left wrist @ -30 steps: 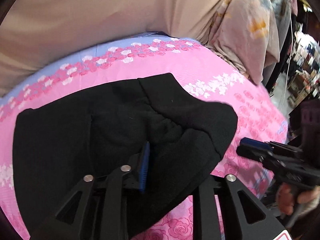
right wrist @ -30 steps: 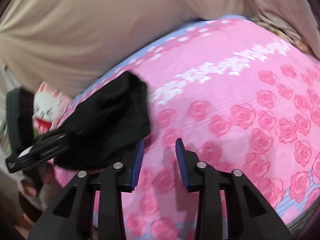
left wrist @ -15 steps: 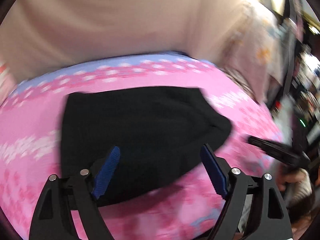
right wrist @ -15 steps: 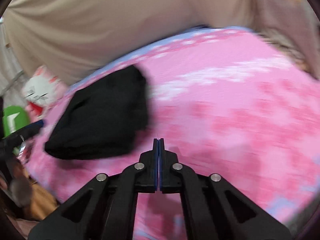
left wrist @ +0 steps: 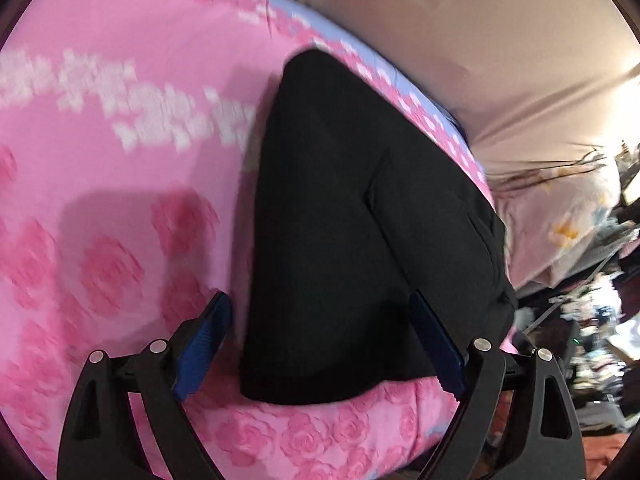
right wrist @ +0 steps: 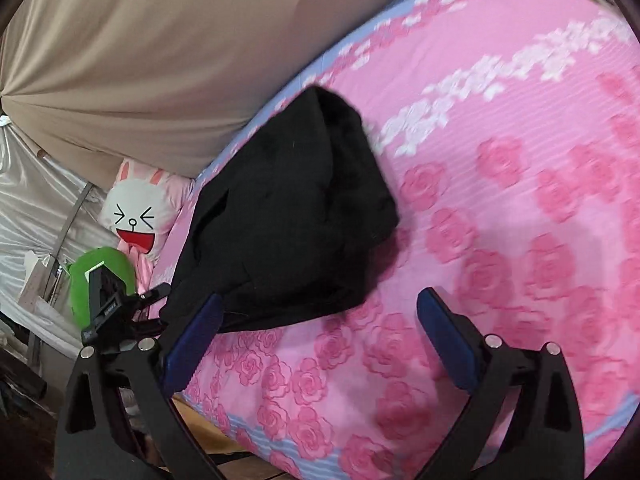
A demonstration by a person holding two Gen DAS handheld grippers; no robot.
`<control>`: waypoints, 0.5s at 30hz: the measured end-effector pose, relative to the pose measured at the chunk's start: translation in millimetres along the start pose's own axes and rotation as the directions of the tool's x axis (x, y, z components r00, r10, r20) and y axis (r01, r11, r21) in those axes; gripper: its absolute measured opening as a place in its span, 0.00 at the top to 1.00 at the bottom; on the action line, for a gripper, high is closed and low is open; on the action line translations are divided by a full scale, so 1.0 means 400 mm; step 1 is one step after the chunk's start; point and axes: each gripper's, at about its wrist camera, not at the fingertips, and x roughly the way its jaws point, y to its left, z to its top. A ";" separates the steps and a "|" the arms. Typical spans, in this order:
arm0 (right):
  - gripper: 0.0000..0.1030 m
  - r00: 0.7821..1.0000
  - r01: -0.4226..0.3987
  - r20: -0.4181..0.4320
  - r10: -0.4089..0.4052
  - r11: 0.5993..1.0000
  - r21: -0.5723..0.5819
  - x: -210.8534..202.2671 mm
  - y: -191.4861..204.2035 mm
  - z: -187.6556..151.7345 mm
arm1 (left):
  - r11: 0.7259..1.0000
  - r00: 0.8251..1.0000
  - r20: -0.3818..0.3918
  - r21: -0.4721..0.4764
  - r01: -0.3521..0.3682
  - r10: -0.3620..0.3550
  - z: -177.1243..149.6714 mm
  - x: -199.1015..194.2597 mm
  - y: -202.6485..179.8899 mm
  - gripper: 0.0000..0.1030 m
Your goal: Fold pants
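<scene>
while both jaws just spread wide, empty, folded pants (left wrist: 360,248) lie beside rabbit pillow (right wrist: 136,212).

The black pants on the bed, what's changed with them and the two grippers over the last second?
The left gripper let go of the black pants: its fingers had pinched the cloth and have just opened wide, now straddling the near edge without pressing it. The right gripper snapped shut on nothing, then opened wide again over the pink bedspread. The pants stay folded on the bed; the bedspread is unchanged.
</scene>
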 end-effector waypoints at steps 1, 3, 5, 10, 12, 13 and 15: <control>0.07 1.000 -0.013 -0.003 0.013 1.000 0.001 0.014 0.008 0.010 | 1.000 1.000 0.007 0.001 0.002 -0.002 -0.002 0.001 -0.004 0.12; 0.07 0.996 -0.088 -0.011 0.088 0.995 0.042 0.043 0.014 0.033 | 0.998 0.998 -0.006 -0.010 0.060 -0.060 0.016 0.021 -0.012 0.12; 0.09 0.997 -0.079 0.002 0.079 0.994 0.078 0.078 0.012 0.062 | 0.994 0.994 -0.017 -0.024 0.109 -0.109 0.043 0.053 -0.022 0.12; 0.65 0.999 -0.032 0.034 0.030 0.998 0.059 0.083 0.045 0.086 | 0.997 0.997 -0.018 -0.004 0.074 -0.074 0.093 0.074 -0.059 0.72; 0.68 0.999 -0.012 0.047 0.011 1.000 0.016 0.035 0.079 0.067 | 0.995 0.995 0.006 0.036 0.097 -0.097 0.078 0.004 -0.084 0.79; 0.68 0.999 -0.023 0.039 0.023 1.000 -0.001 -0.003 0.091 0.047 | 0.993 0.994 -0.009 0.046 0.109 -0.109 0.062 -0.023 -0.093 0.79; 0.67 1.000 -0.015 0.023 0.015 1.000 -0.017 -0.056 0.091 0.004 | 0.991 0.992 -0.046 0.066 0.120 -0.118 0.024 -0.054 -0.103 0.79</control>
